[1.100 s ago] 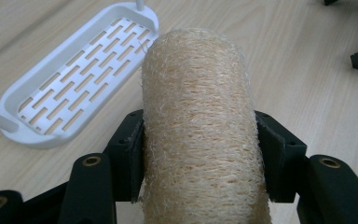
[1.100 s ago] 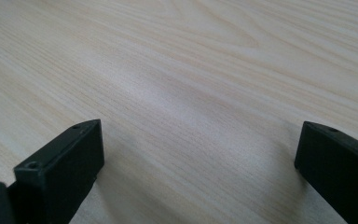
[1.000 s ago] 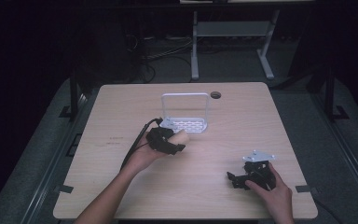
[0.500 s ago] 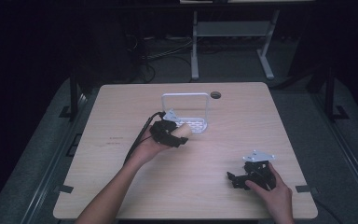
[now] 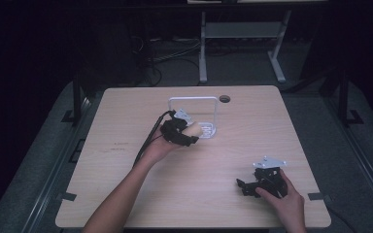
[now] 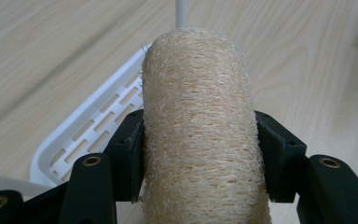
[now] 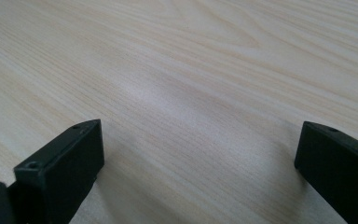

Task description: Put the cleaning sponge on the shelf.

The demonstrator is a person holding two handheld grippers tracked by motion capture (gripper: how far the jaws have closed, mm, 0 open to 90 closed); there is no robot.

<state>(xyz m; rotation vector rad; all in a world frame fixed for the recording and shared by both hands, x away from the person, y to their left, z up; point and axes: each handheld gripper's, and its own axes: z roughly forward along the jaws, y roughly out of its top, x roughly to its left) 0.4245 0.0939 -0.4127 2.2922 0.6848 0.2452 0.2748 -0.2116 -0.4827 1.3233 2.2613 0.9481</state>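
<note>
My left gripper [image 6: 200, 154] clamps the loofah [image 6: 198, 130]; right gripper [image 7: 200, 154] wide open, empty; loofah's springy, could roll off the rack [image 6: 91, 135] w/ careless release.

No text, label, brand, number or sign can be read anywhere.

Dim room around a softly lit table [image 5: 126, 194]; soft shadows; gripper views bright, their near jaws slightly blurred.
</note>
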